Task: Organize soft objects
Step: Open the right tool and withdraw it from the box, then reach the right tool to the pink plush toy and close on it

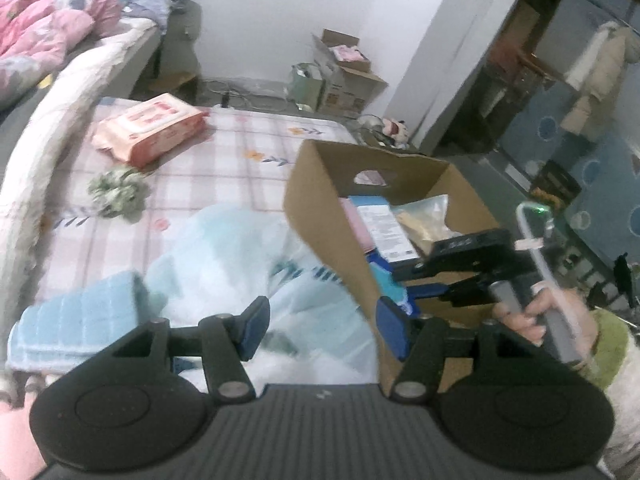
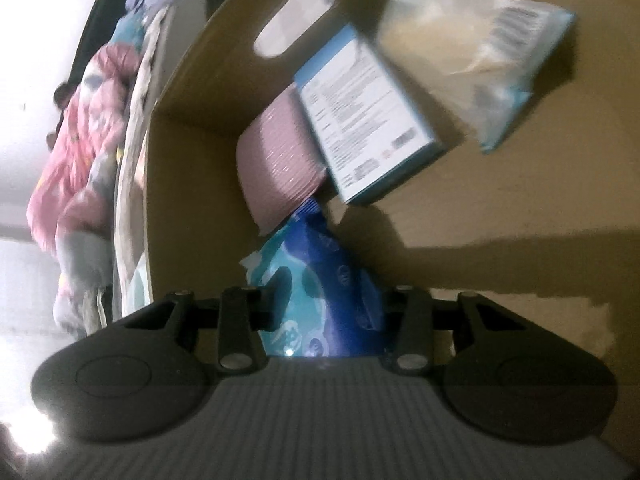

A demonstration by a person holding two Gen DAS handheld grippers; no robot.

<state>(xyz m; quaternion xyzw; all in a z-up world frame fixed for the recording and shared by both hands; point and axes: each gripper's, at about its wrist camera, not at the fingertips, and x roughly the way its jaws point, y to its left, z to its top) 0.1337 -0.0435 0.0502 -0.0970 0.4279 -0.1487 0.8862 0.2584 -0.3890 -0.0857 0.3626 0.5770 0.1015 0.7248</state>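
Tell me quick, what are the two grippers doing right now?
Left gripper: open, holding nothing, over the pale blue plastic bag.
Right gripper: inside the cardboard box, closed on the blue pack.

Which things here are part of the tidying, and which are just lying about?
Job: cardboard box; blue packet in the right tongs; pink wipes pack; blue towel; green scrunchie.
Lying about: pink quilt; boxes by the wall.

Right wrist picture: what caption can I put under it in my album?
Right gripper holds a blue pack inside the box, beside a pink pack.
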